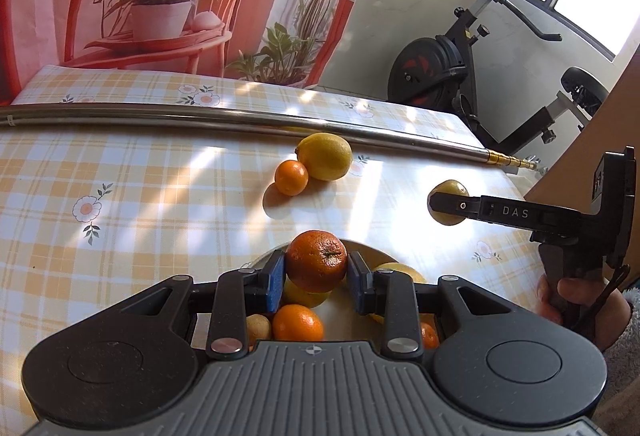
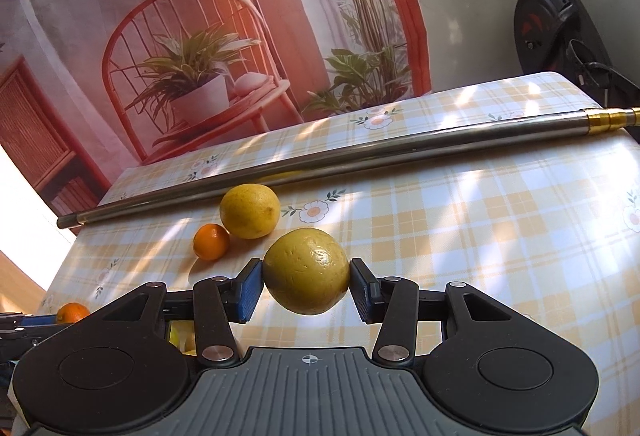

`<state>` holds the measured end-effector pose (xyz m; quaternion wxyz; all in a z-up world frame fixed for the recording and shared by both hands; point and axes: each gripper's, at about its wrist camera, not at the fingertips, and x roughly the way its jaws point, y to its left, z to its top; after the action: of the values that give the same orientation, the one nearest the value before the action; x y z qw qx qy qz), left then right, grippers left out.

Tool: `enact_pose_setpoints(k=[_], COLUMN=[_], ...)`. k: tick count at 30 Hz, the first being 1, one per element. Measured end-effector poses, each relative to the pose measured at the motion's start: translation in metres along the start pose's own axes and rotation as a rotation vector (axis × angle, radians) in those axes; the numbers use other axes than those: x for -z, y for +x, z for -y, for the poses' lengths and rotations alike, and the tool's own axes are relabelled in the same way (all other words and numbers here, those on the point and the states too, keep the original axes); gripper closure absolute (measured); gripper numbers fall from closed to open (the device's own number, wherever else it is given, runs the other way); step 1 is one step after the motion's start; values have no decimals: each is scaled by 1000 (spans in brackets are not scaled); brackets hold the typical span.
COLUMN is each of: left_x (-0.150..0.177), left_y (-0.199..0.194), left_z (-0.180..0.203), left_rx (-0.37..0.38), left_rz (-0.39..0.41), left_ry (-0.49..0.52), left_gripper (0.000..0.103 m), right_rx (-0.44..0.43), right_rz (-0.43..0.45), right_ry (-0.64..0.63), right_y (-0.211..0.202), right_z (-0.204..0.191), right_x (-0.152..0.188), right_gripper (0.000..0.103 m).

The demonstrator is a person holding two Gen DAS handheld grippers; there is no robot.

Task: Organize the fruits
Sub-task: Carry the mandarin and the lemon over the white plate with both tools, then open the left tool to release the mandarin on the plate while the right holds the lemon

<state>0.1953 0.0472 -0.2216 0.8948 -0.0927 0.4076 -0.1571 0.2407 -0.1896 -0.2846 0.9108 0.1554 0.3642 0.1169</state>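
Above a white plate (image 1: 362, 250) of fruit on the checked tablecloth (image 1: 160, 196), the left gripper (image 1: 316, 268) is held roughly level, its blue-padded jaws clamped on a dark orange (image 1: 316, 260) with the stem end facing the camera. Under it the plate carries a small tangerine (image 1: 298, 322), a pale brownish fruit (image 1: 258, 328) and several yellow pieces, mostly hidden by the gripper body.

Off to the right, the right gripper (image 2: 307, 278) is raised clear of the table, reaching in sideways from the table's right edge; the left wrist view shows a hand (image 1: 576, 300) in a fuzzy sleeve wrapped round its black handle. Its jaws are closed on a scuffed yellow-green fruit (image 2: 307, 276), pinched at its two sides.

Farther back on the cloth, a lemon (image 2: 250, 211) and a little mandarin (image 2: 211, 242) lie touching each other, just in front of a long metal rod (image 2: 360, 152) that runs across the table. An exercise bike (image 1: 460, 68) stands beyond the table's far corner.
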Motion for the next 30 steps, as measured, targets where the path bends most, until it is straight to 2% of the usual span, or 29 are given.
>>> enact_pose_setpoints(k=[4,8,14,30], left_x=[14,24,28,33], left_y=[14,32,55,67], left_z=[8,22,32,47], left_rx=[44,21,15,-55], left_rz=[-49,-90,-146,-116], left_ry=[21,103,140,260], left_gripper=[69,69,69,69], right_rx=[-15,-9,-8,-15], right_rz=[24,29,42,29], right_ry=[-16,-27,-5,-1], right_y=[-18,-29,-40,-34], right_z=[-10,-12,-4,-1], right_x=[10,18,23,27], right_gripper=[60,60,60,60])
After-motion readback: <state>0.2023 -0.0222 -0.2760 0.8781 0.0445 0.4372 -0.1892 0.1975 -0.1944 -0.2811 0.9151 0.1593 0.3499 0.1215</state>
